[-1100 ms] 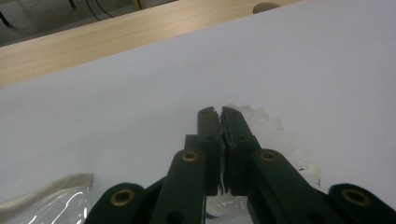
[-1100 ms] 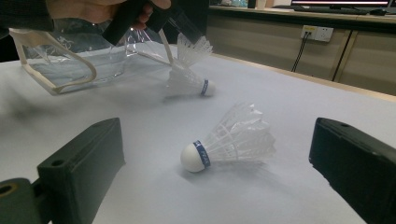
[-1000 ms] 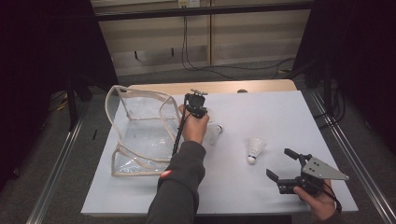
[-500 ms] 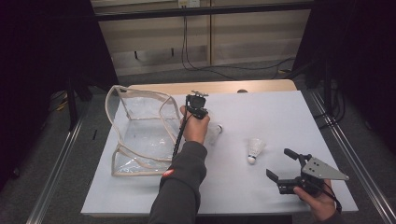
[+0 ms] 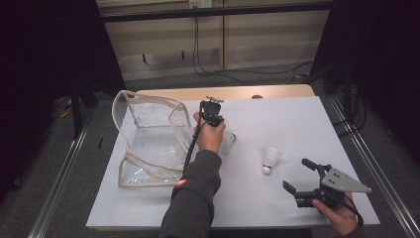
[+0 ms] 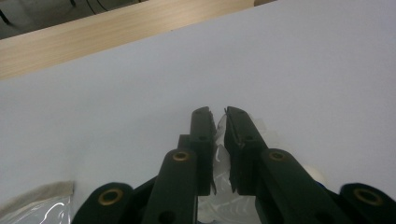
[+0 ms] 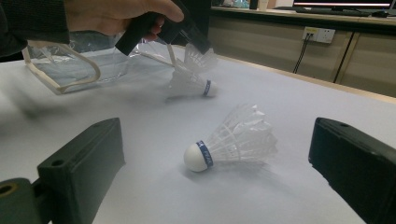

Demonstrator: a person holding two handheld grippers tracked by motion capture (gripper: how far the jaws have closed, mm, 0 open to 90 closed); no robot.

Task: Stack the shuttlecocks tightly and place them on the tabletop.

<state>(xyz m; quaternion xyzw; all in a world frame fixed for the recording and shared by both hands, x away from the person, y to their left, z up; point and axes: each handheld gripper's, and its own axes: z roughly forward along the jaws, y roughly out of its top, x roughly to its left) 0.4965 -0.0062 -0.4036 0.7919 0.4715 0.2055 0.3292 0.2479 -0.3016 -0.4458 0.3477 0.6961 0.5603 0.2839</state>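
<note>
The left gripper [image 5: 224,130] has just been opening slightly, yet its jaws pinch the skirt of a white feather shuttlecock with blue-banded cork [image 7: 194,79] on the white table [image 5: 297,119], at 3 o'clock of the clear plastic pouch with beige trim [image 5: 148,144]. A second identical shuttlecock [image 5: 270,158] lies at 10 o'clock of the wide-open, empty right gripper [image 5: 303,177], cork toward it. Band print unreadable.

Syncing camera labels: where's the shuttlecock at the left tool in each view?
High view: shuttlecock mid-table, just right of the person's hand.
Left gripper view: bottom centre, feathers between the jaws of the left tool, which have just been opening.
Right gripper view: upper centre, beneath that hand.
Shared landmark: clear bag, beside it in all three.
</note>
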